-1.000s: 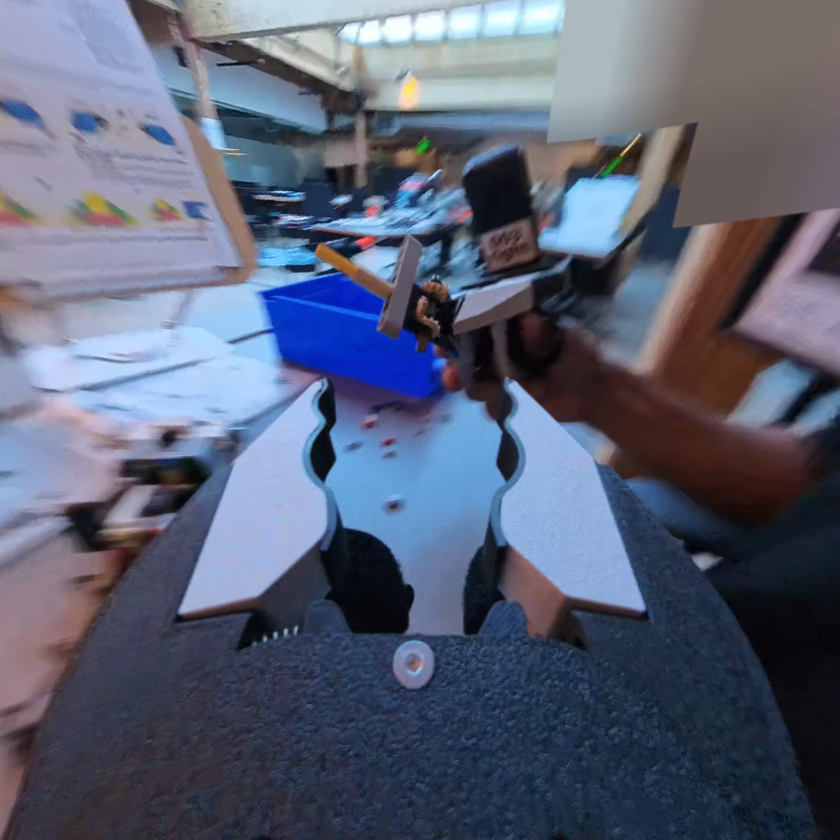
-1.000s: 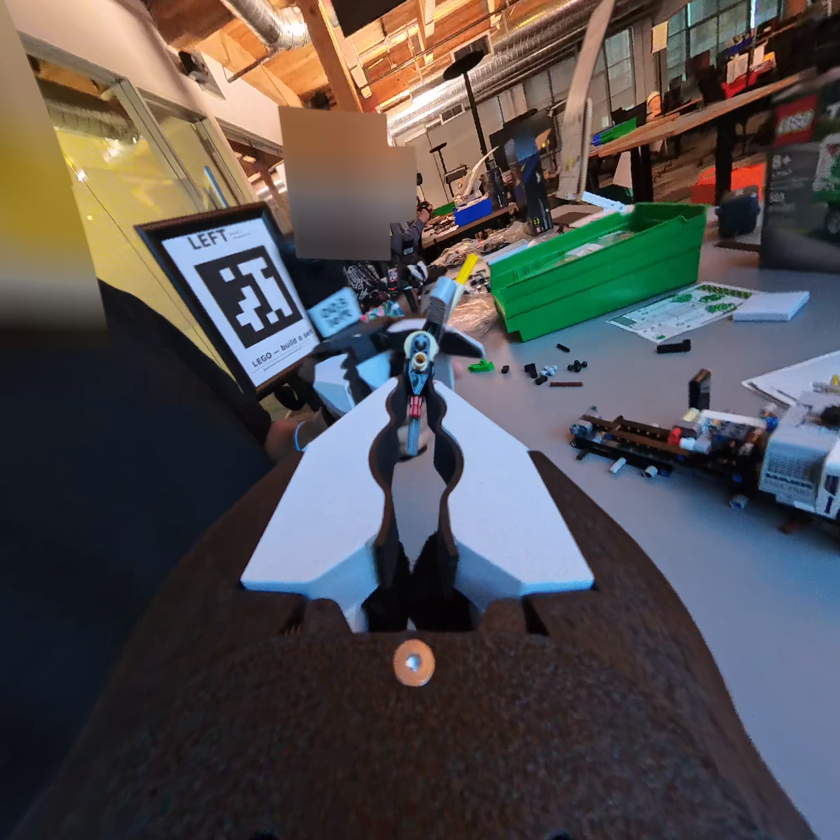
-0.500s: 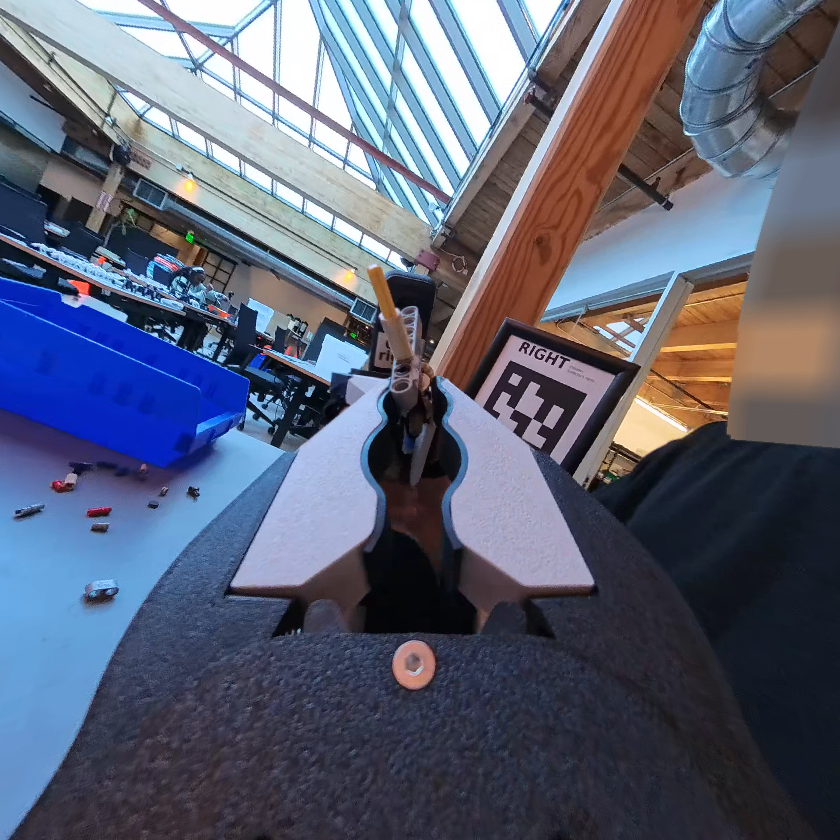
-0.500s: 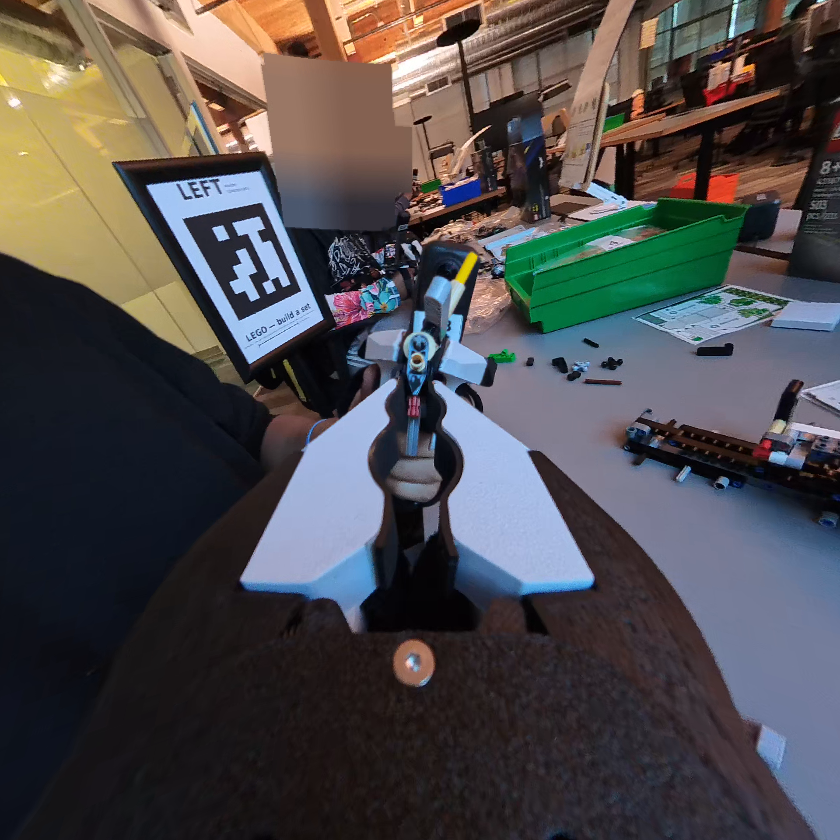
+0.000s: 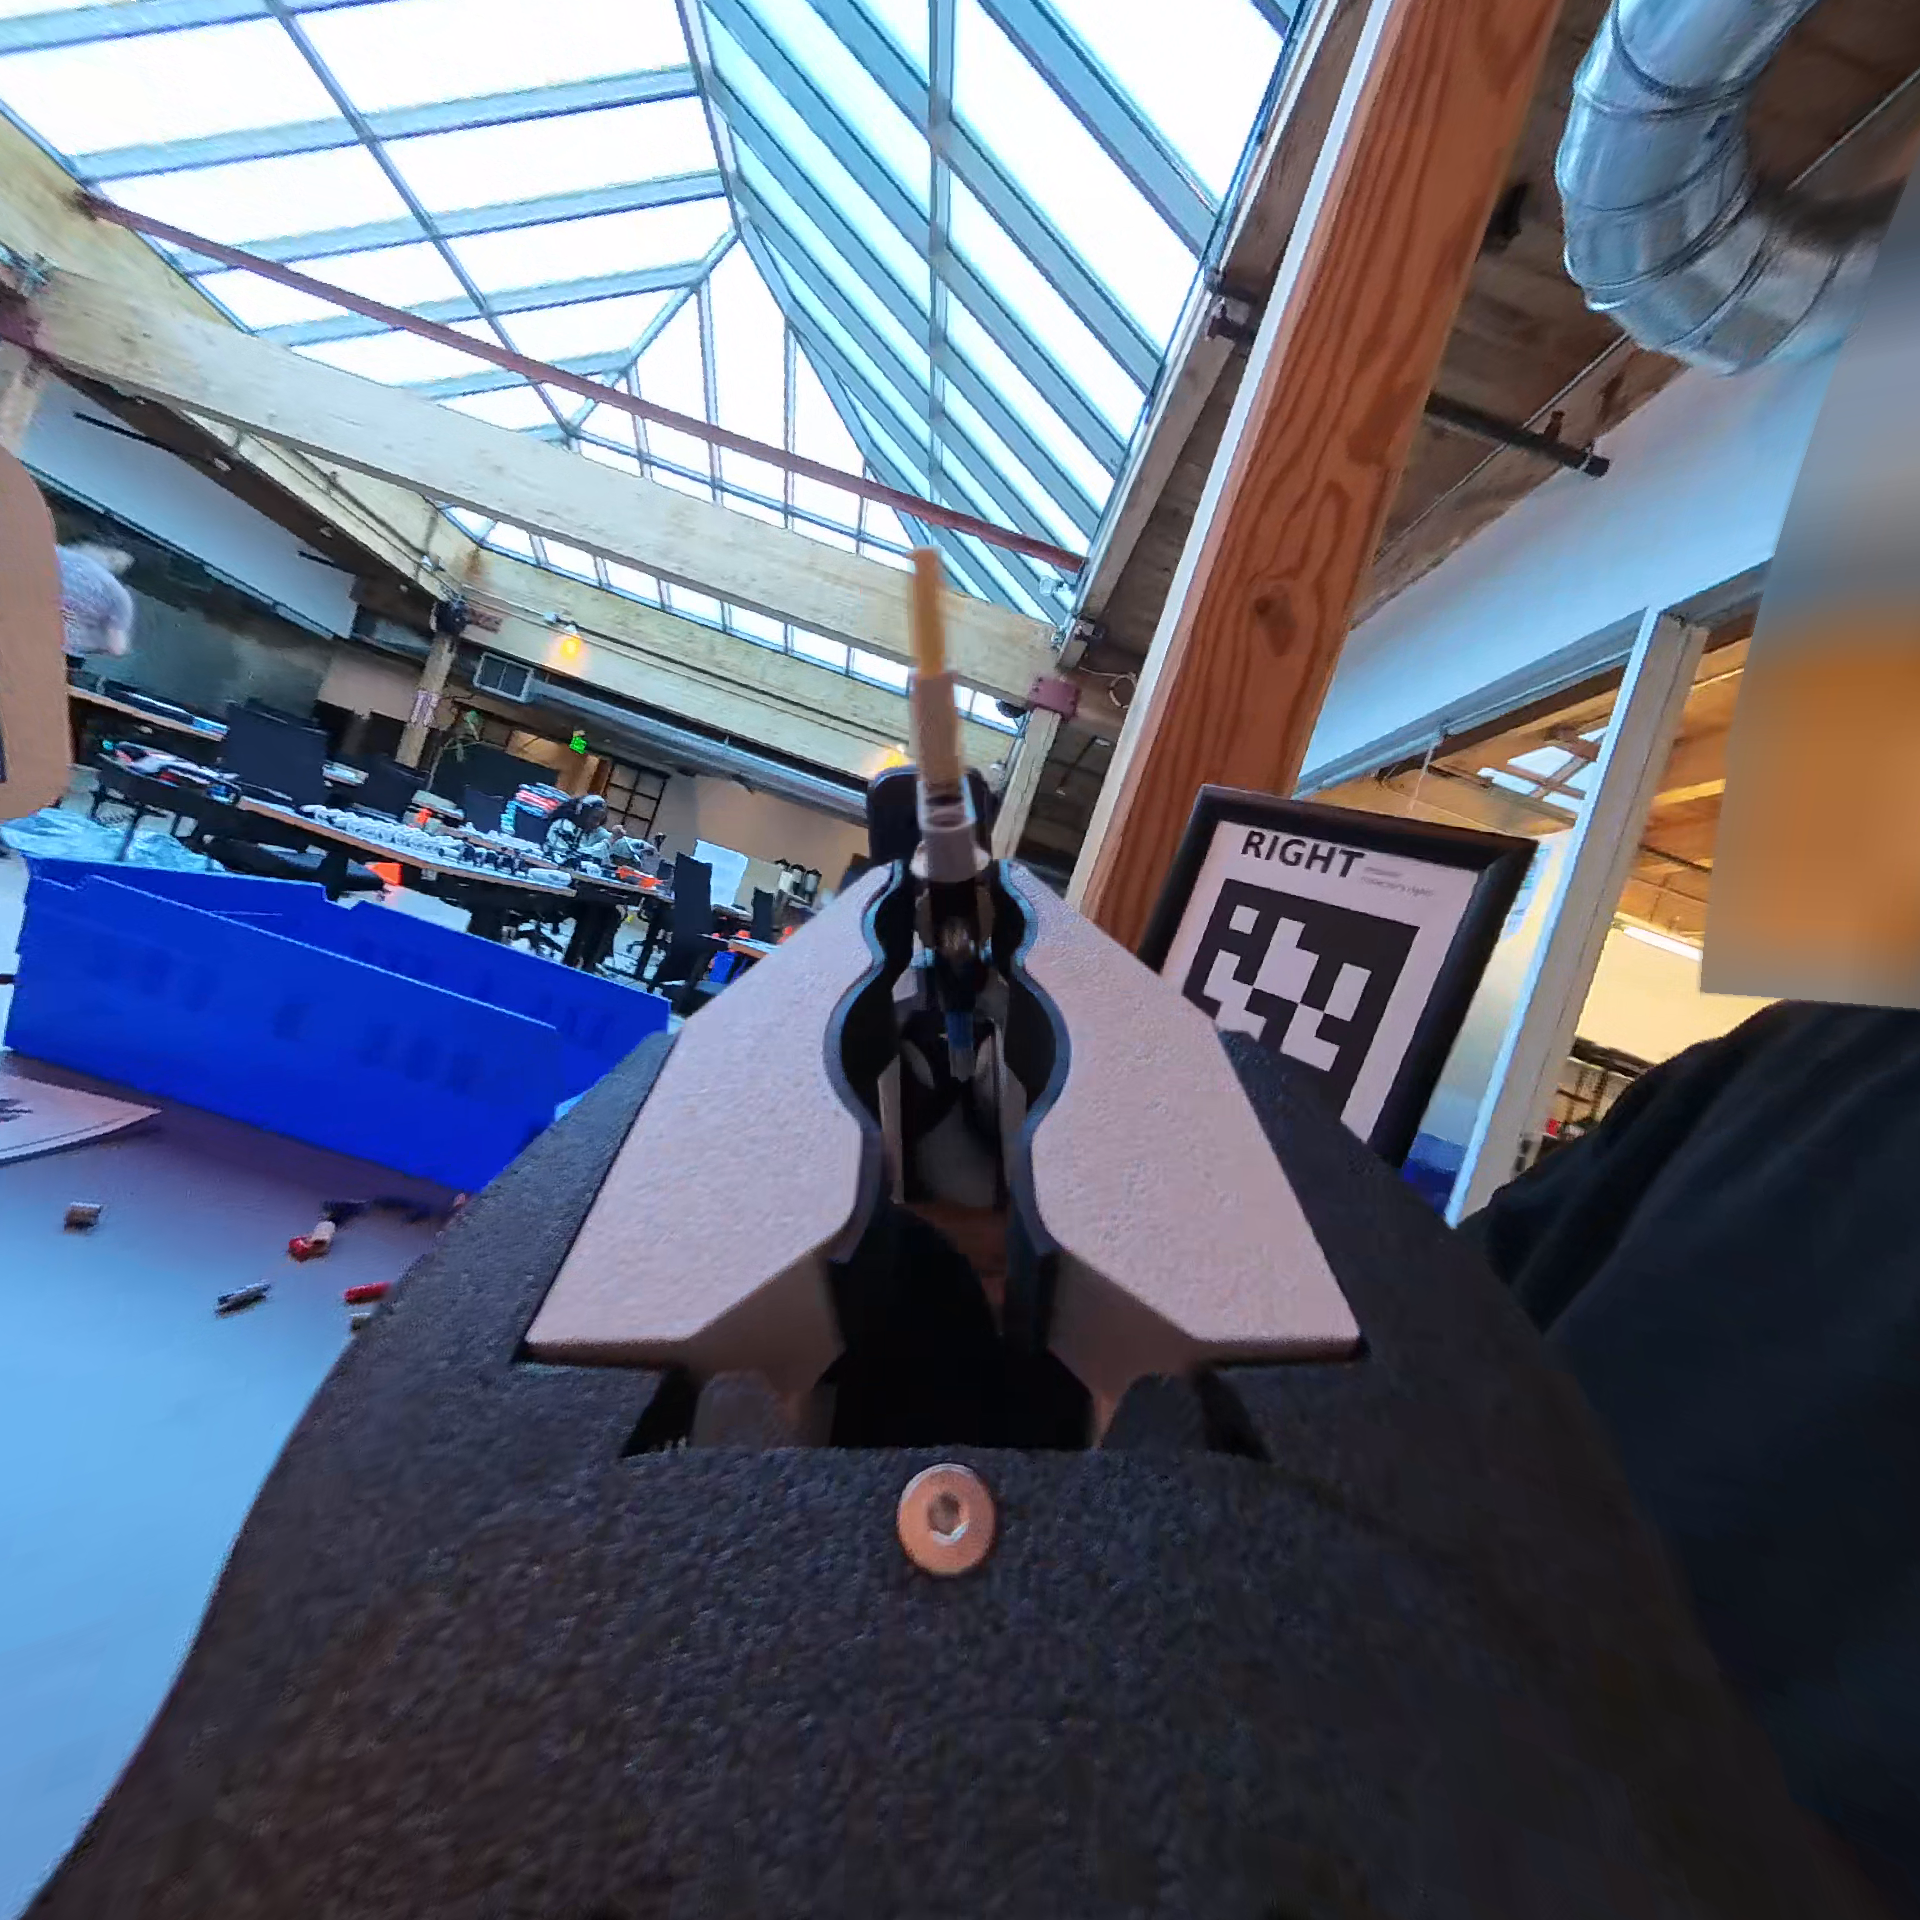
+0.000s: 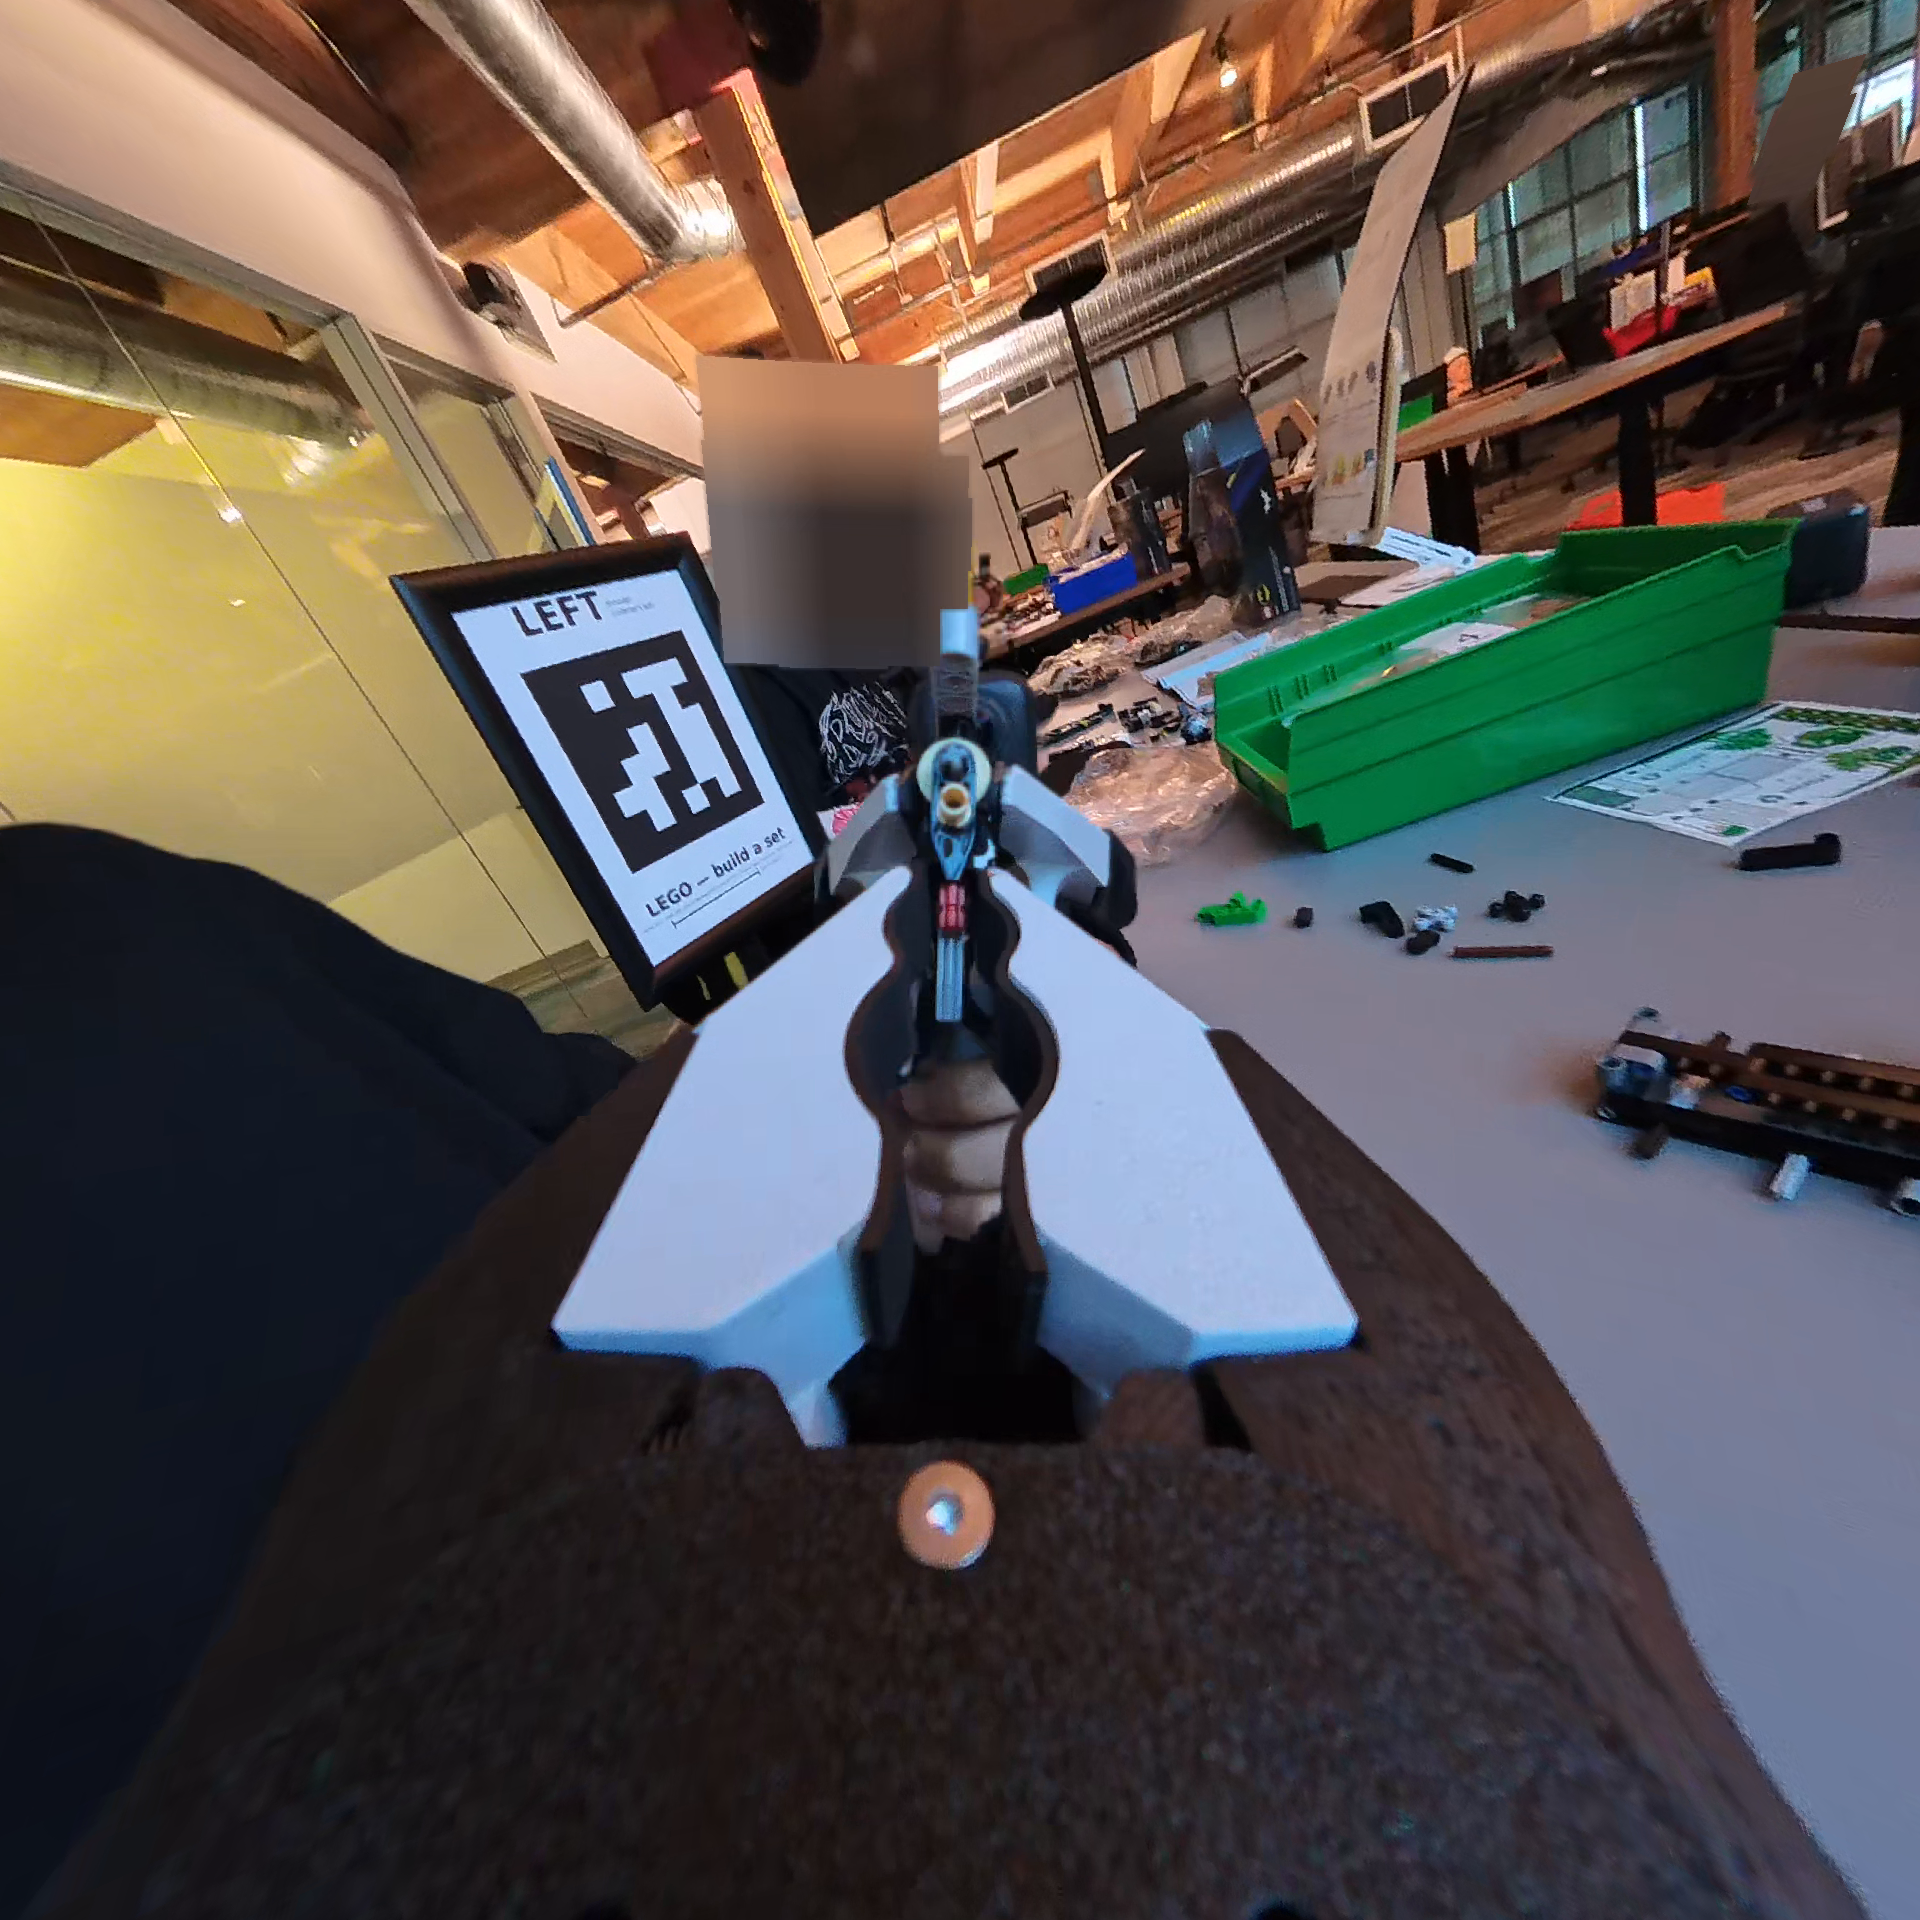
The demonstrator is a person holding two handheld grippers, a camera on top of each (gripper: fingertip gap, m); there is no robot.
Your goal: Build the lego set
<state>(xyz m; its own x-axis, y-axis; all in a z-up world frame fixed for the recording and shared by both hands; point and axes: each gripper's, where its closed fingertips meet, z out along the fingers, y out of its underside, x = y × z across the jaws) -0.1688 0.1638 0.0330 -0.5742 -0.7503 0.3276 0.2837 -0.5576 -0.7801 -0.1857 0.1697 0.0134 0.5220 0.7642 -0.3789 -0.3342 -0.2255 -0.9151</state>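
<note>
Lego set is mostly still scattered on the grey table point(image 6: 1558, 1299): biggest chunk is the long brown chassis point(image 6: 1766, 1107) off to the right, then the green bin point(image 6: 1475, 717) behind it with an instruction sheet point(image 6: 1745, 779) beside it, the blue bin point(image 5: 281, 1018) on the other side, and loose bits point(image 6: 1423, 920) sprinkled in between. The action is up in the air though. Both grippers are facing each other nose to nose and pinching the same little sub-assembly point(image 6: 951, 831), a skinny stack with a black and blue part, a red bit, and a yellow axle point(image 5: 928, 665) poking up through a grey connector point(image 5: 940, 842). Right gripper point(image 6: 951, 914) has its jaws clamped on the lower end, left gripper point(image 5: 945, 914) is closed down around the grey connector end. So I'd say this is the mid-air mating step, pushing two small pieces together before they go onto the chassis. Next move probably needs a straight squeeze along the axle, keeping both grips lined up so nothing twists or pops out. Can't tell if it's fully seated yet, too tiny.
</note>
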